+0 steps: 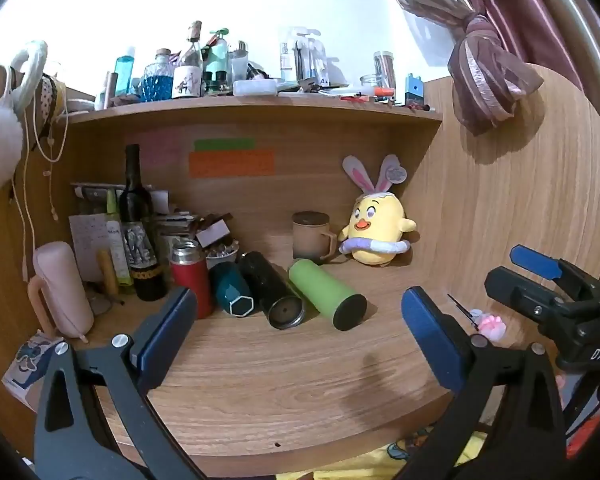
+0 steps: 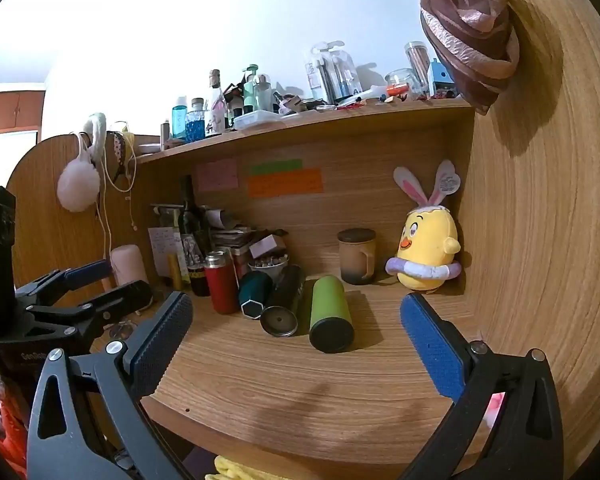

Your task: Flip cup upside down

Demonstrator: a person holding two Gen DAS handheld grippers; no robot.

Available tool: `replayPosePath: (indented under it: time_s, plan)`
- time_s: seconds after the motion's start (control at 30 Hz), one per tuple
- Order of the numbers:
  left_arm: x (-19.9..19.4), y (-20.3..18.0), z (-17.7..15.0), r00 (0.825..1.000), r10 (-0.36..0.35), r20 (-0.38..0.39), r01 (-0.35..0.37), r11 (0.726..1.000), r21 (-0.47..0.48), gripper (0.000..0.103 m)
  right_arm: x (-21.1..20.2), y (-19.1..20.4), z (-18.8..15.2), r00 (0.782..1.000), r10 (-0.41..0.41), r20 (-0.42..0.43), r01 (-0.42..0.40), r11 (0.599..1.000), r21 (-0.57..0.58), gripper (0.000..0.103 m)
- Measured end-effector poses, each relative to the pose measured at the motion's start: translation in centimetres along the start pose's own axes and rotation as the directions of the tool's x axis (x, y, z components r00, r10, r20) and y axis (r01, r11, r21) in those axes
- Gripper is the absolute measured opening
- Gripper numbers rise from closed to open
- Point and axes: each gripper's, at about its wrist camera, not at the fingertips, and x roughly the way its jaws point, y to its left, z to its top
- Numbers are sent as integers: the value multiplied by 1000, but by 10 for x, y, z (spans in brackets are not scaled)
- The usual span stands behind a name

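Three cups lie on their sides on the wooden desk (image 1: 260, 368): a green one (image 1: 326, 293) (image 2: 330, 314), a black one (image 1: 272, 290) (image 2: 284, 306) with its mouth toward me, and a teal one (image 1: 231, 290) (image 2: 254, 294). A red flask (image 1: 192, 276) (image 2: 221, 282) stands upright to their left. A brown mug (image 1: 311, 236) (image 2: 357, 255) with a lid stands behind. My left gripper (image 1: 298, 332) is open and empty, short of the cups. My right gripper (image 2: 296, 334) is open and empty, just short of the green cup. The right gripper also shows in the left wrist view (image 1: 480, 280).
A yellow chick plush (image 1: 376, 228) (image 2: 428, 256) sits at the back right. A wine bottle (image 1: 138, 220), a pink case (image 1: 62, 288) and stacked papers crowd the back left. A shelf (image 1: 260, 106) full of bottles runs overhead. A wooden side wall (image 2: 540, 220) closes the right.
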Motion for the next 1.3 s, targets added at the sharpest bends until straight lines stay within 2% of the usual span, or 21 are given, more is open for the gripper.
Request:
replayPosePath:
  time_s: [0.1,0.13,0.5,1.3]
  plan:
    - [5,-2,0,1000,4,-20,-4,1000,-5,103,0,0,0,1000,-1,-5,1,1000,1,103]
    - [-1,1,4,1000,13,10,-13,1000,-4,103,0,0,0,1000,-1,-4,1,1000,2,103]
    - [3,7,1,1000,18,4,-18,1000,-25,103,2,4,-10,1000,-1,-1,1,1000,4,103]
    - [3,10,-4,1000,14,6,-14,1000,-21,103,5,1,-6,1000,0,-21,0,1000,3,103]
